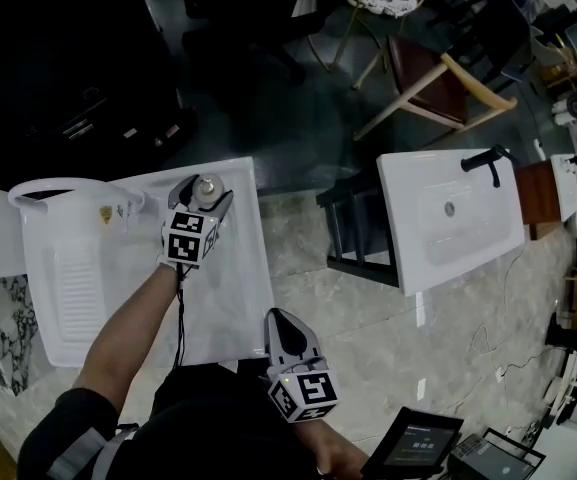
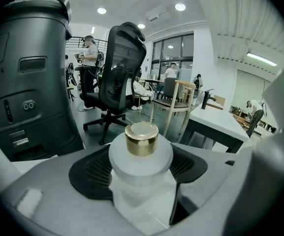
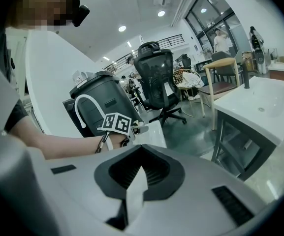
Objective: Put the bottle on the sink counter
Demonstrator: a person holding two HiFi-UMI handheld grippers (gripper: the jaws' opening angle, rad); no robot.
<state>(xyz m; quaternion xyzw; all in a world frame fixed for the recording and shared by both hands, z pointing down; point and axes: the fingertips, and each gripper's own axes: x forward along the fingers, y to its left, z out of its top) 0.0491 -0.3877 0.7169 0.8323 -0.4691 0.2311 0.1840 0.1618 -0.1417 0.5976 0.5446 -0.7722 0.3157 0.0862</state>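
Note:
A frosted white bottle [image 1: 206, 187] with a gold cap [image 2: 142, 137] stands between the jaws of my left gripper [image 1: 205, 194], which is shut on it. It is at the far edge of the white sink counter [image 1: 230, 298], and the pale surface beneath it [image 2: 149, 218] shows in the left gripper view. The bottle [image 2: 141, 161] is upright, with the black pads [image 2: 90, 173] on either side. My right gripper [image 1: 281, 320] is off the counter's near right corner, shut with nothing in it. In the right gripper view, the right gripper [image 3: 139, 173] points toward the left gripper's marker cube [image 3: 116, 123].
The counter holds a ribbed basin [image 1: 73, 288] on its left. A second white sink [image 1: 448, 213] with a black faucet [image 1: 488, 158] stands to the right across a stone floor. A wooden chair [image 1: 438, 83], a black office chair [image 2: 122, 73] and a dark bin [image 2: 28, 77] lie beyond.

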